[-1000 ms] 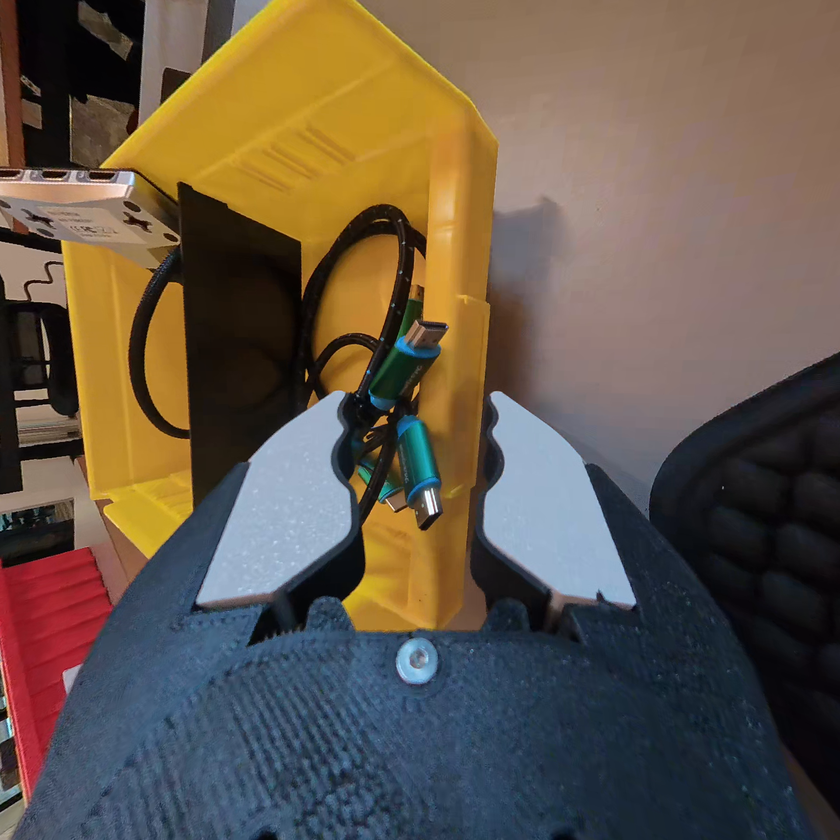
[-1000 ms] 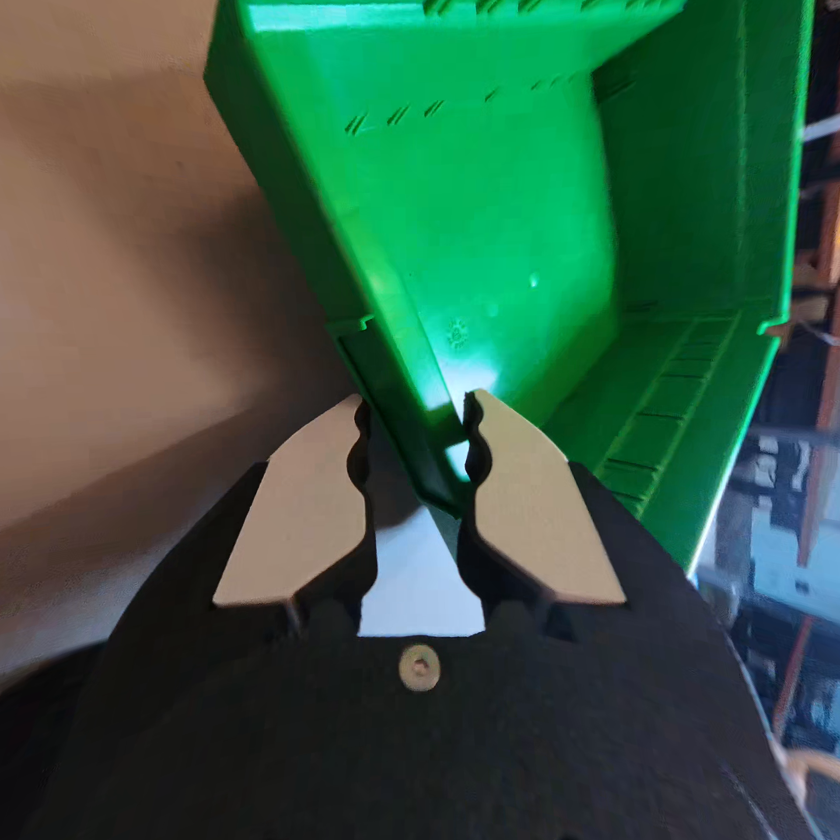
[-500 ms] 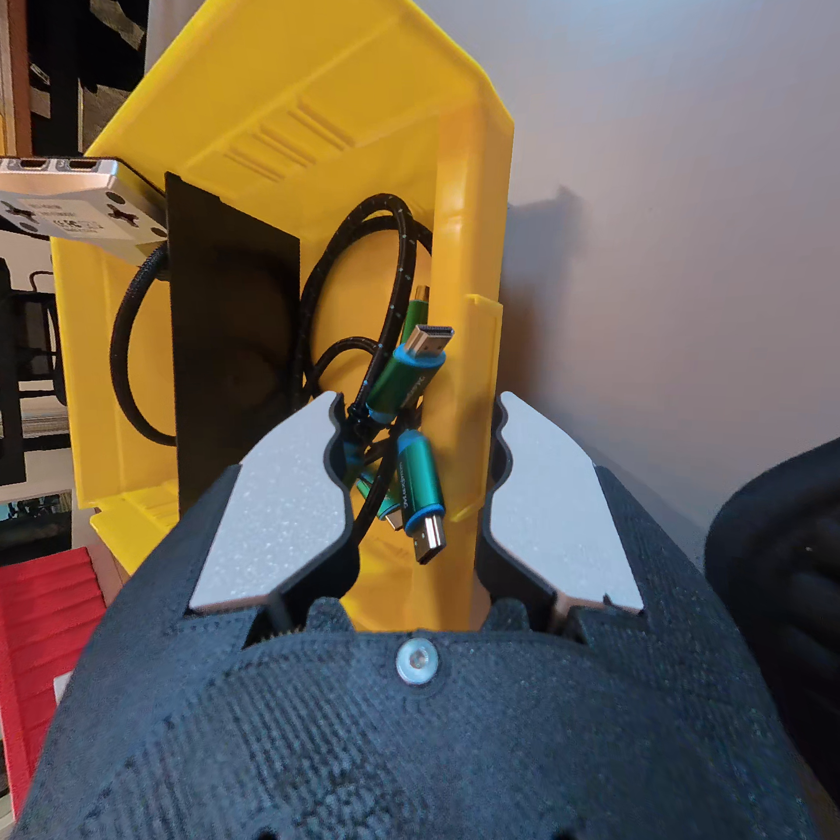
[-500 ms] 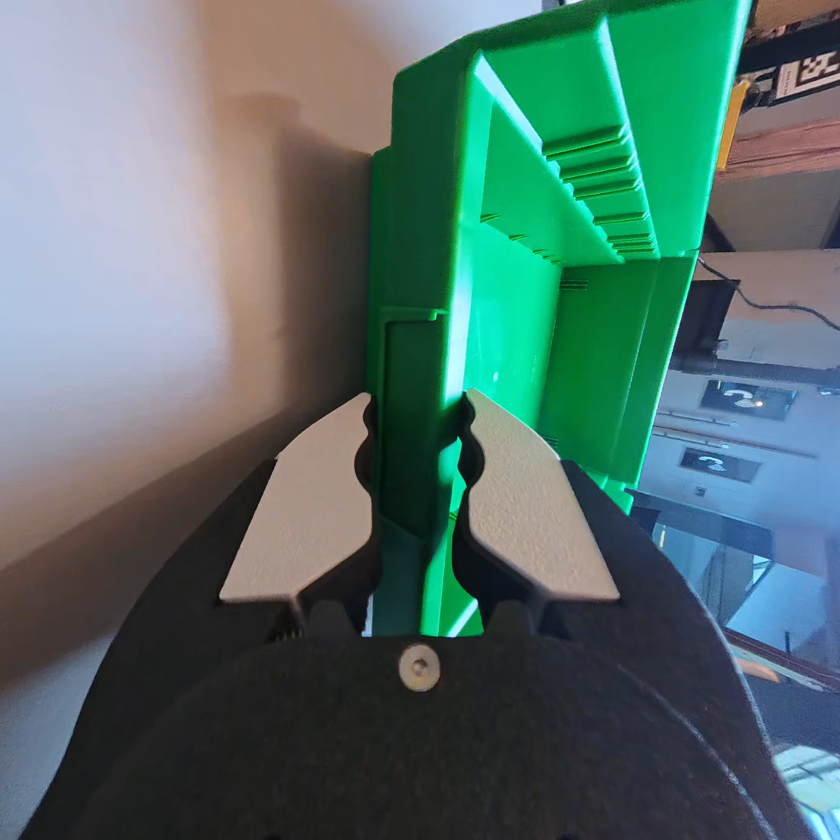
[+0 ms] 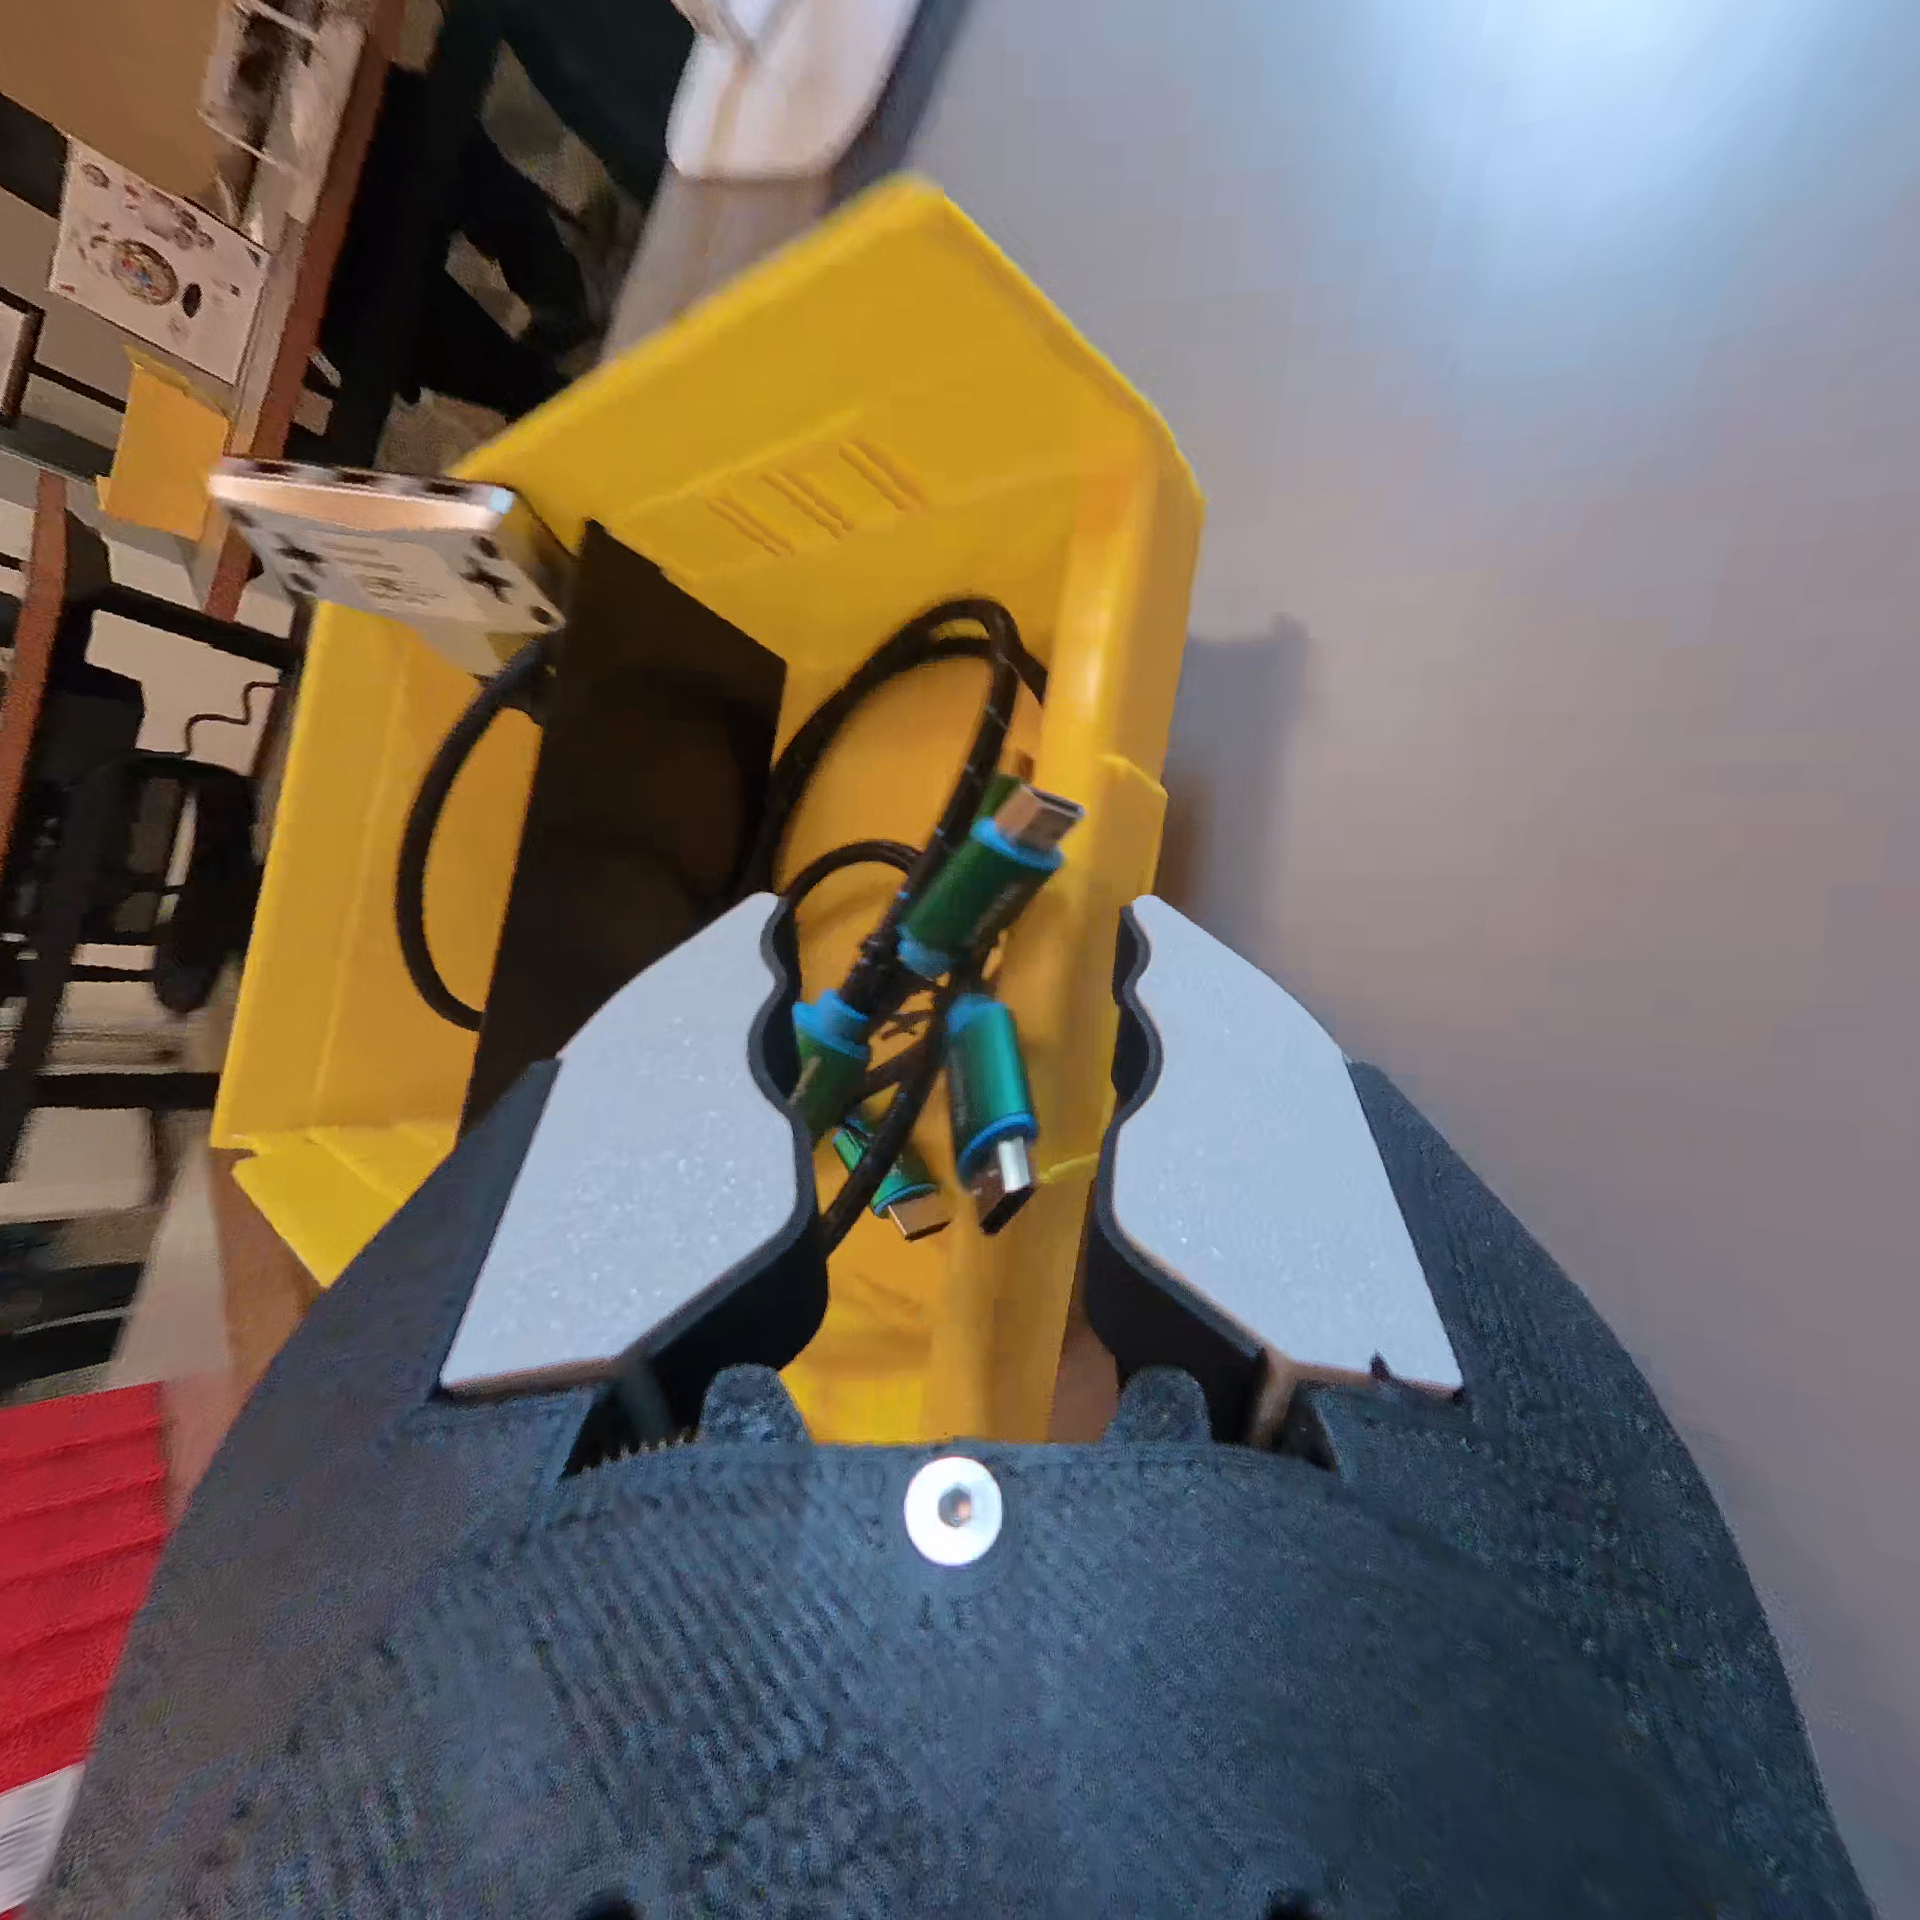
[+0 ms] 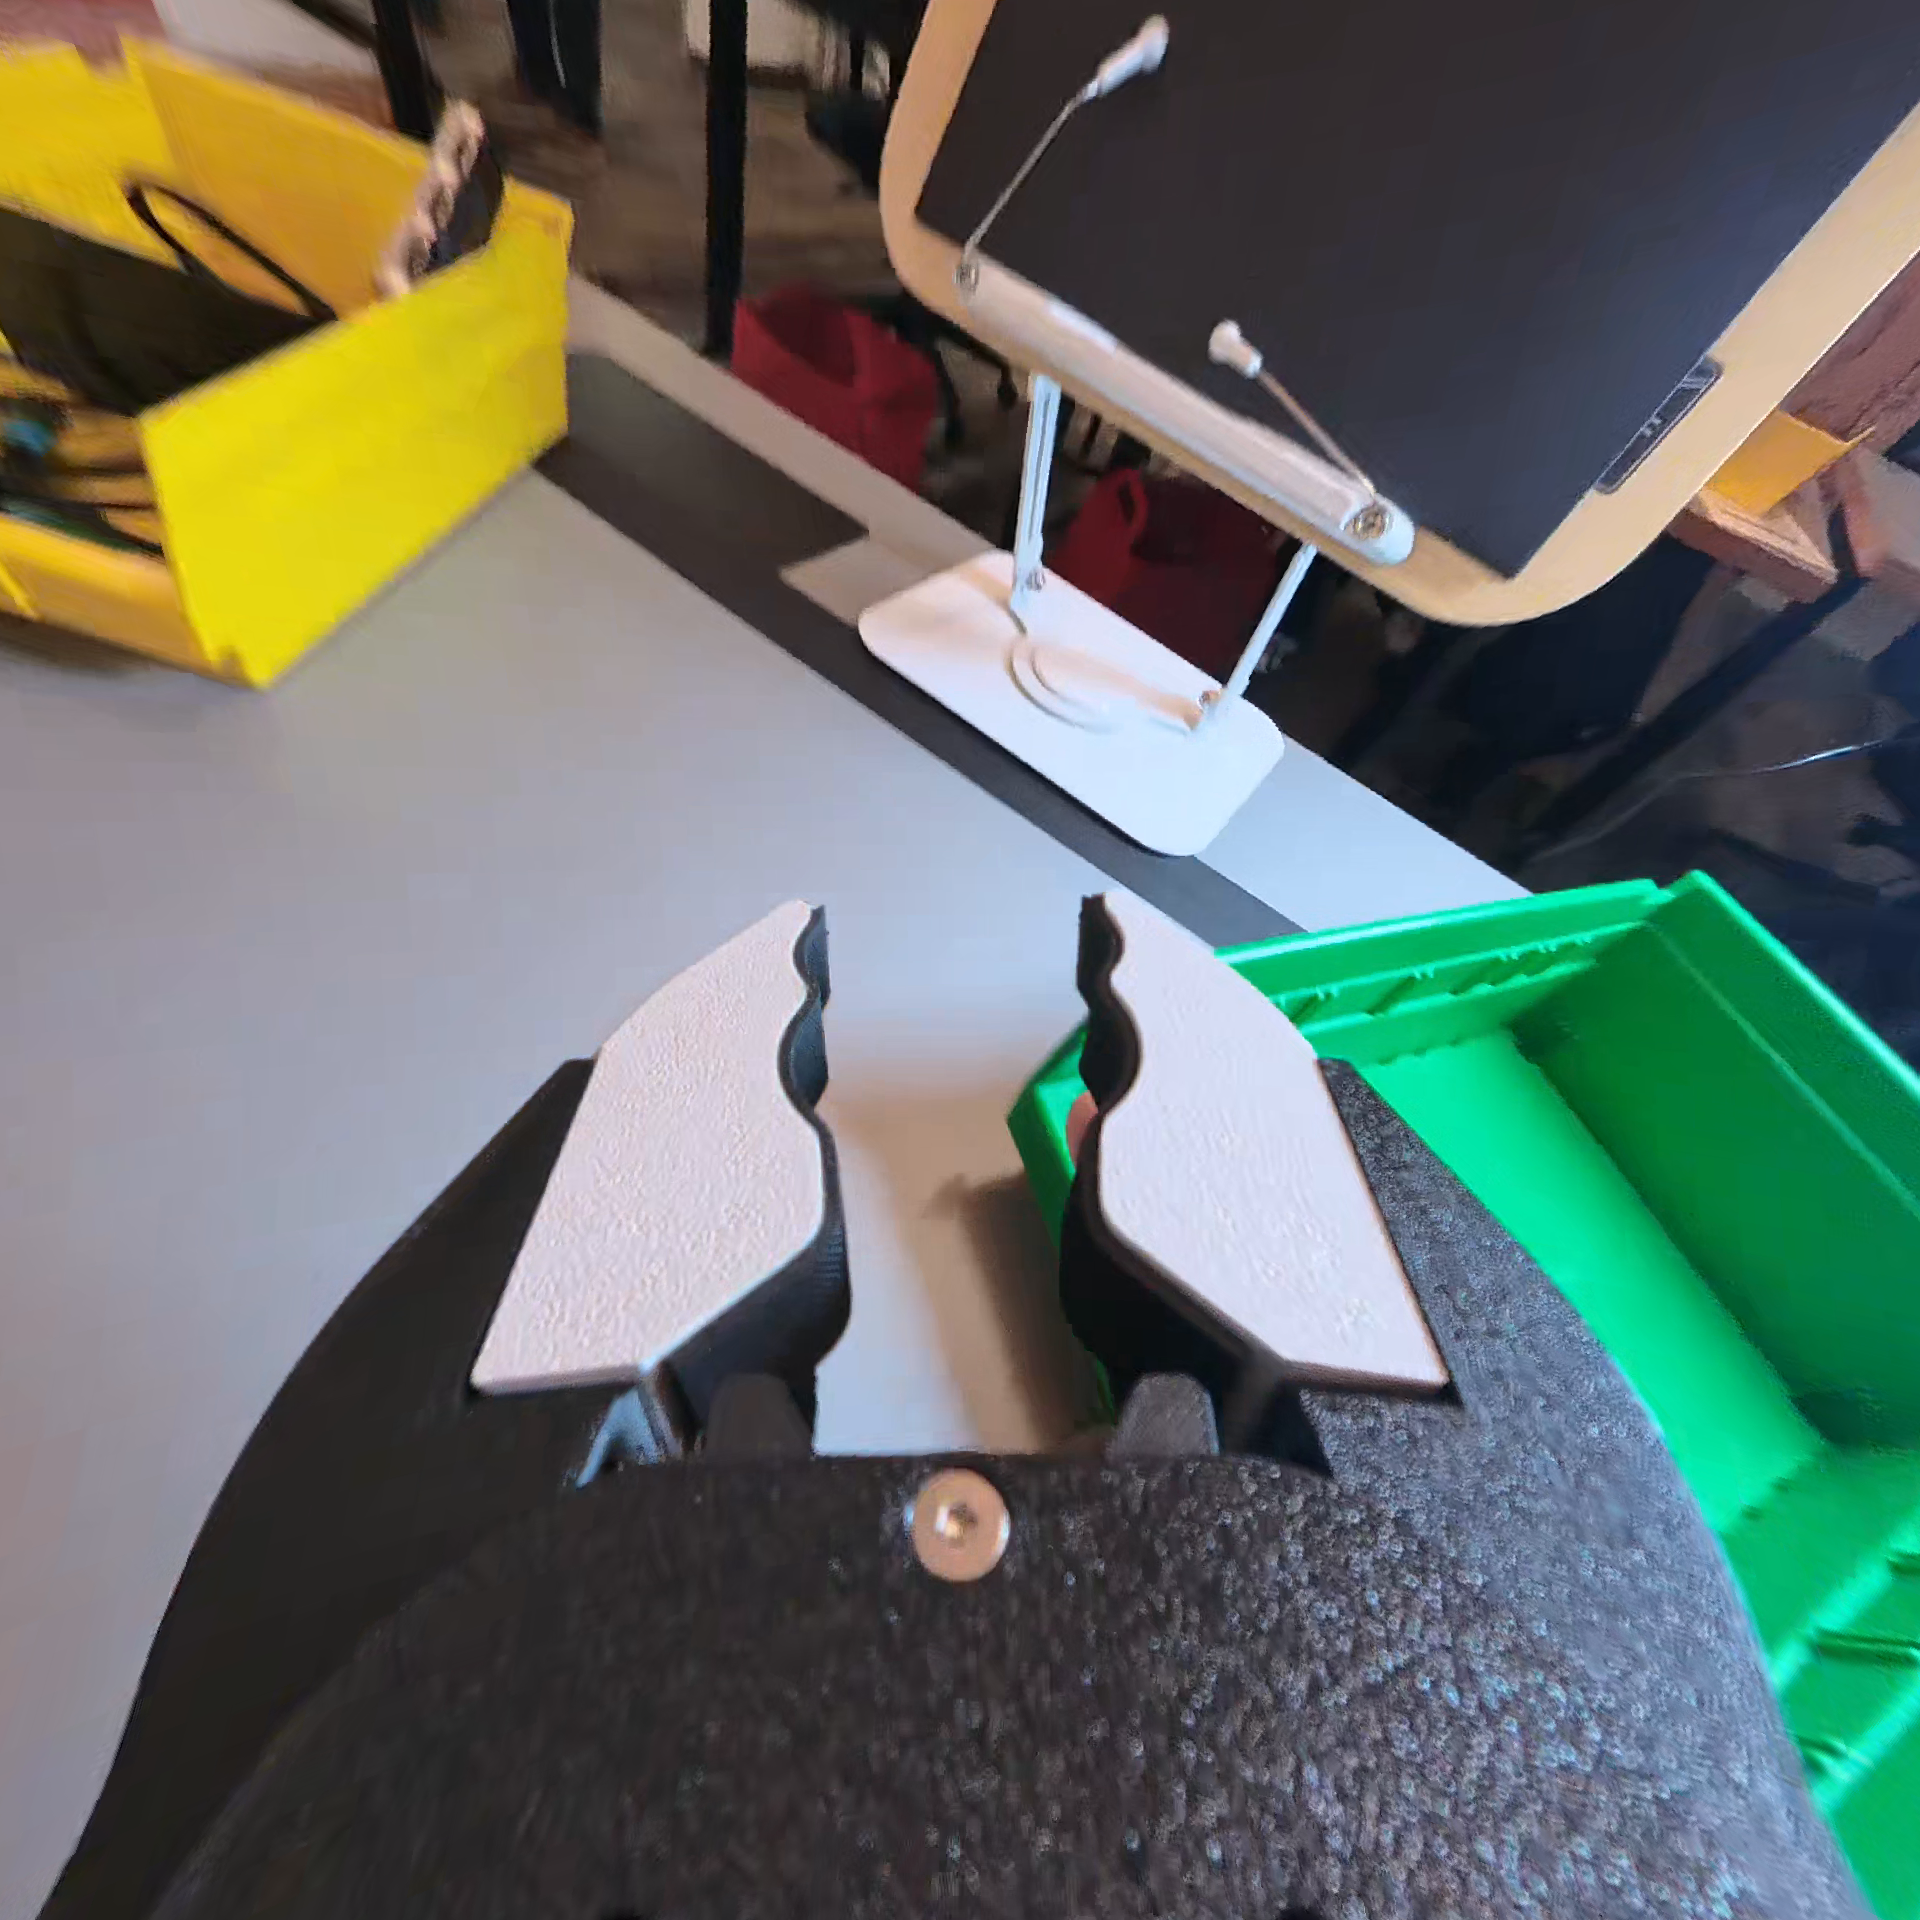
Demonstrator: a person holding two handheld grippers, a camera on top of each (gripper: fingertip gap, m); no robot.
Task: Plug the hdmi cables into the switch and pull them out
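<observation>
**Both grippers open near 2 bins; cables and switch in the yellow bin**

Left wrist view: the left gripper fills the lower half of the frame, its jaws spread wide and holding nothing. Between the fingers, at frame centre, lies the yellow bin, seen tilted. Inside its right compartment sit the HDMI cables, black braided cords ending in green plugs with blue collars; 4 plugs can be made out, none inserted. A black divider splits the bin. The silver switch rests on the bin's upper left edge, its row of ports facing up, with a black cord looping below it. A grey table fills the right of the frame. A red object shows at lower left.

Right wrist view: the right gripper sits at lower centre, jaws apart and empty, above the table. The green bin lies at lower right, just beside the right finger. The yellow bin is at upper left, well apart. A tablet on a white stand occupies the upper right.
</observation>
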